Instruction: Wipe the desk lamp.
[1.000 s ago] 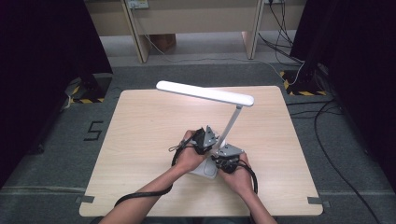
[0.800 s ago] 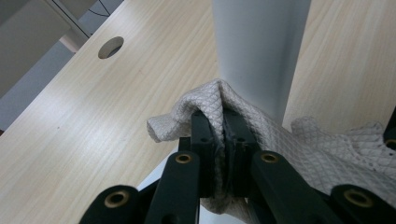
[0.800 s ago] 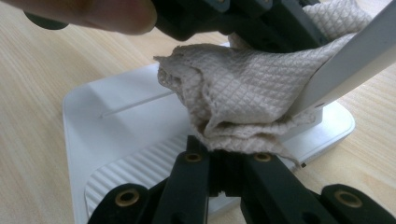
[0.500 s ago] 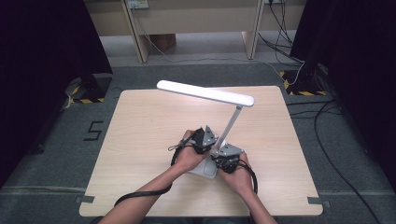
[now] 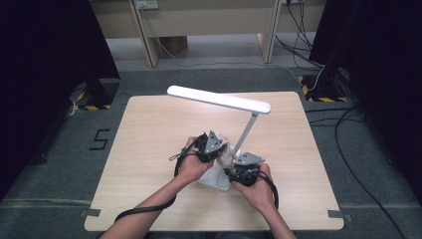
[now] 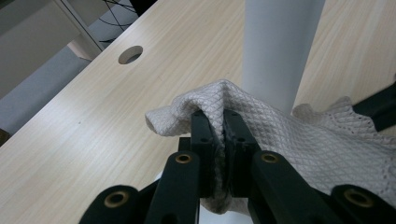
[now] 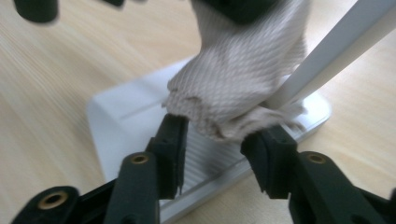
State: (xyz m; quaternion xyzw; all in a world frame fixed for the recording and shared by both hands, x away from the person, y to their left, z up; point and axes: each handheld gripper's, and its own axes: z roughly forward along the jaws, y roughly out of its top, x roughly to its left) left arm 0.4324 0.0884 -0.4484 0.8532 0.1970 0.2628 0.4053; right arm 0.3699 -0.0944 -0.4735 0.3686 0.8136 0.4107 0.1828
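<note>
Nearest the table's front edge in the high view, the person's two hands meet at the foot of a white desk lamp [image 5: 234,144], each holding a gripper. At the near right, the right gripper [image 7: 215,133] has just been opening its jaws: they now stand wide, with the frayed lower edge of the cloth [image 7: 238,79] hanging just above and between the tips, the pads no longer pressing on it. Under them lies the lamp base [image 7: 121,121], flat on the wooden table [image 7: 42,88]. Compared with a second ago, when both hands sat low and close against the base, the right hand looks a little higher and its hold on the fabric is gone. Just beyond, the left gripper [image 6: 215,122] is clamped tight on a raised fold of the same white quilted cloth [image 6: 261,116], so it alone now carries it. The cloth is bunched against the lamp's slanted stem [image 6: 280,46], near its bottom. That release suggests a change of grip: as I judge it, the right tool is free to take a fresh hold, or to steady the lamp, while the left wipes the stem. Farther off, the long lamp head [image 5: 219,98] reaches over the middle of the table [image 5: 149,129].
</note>
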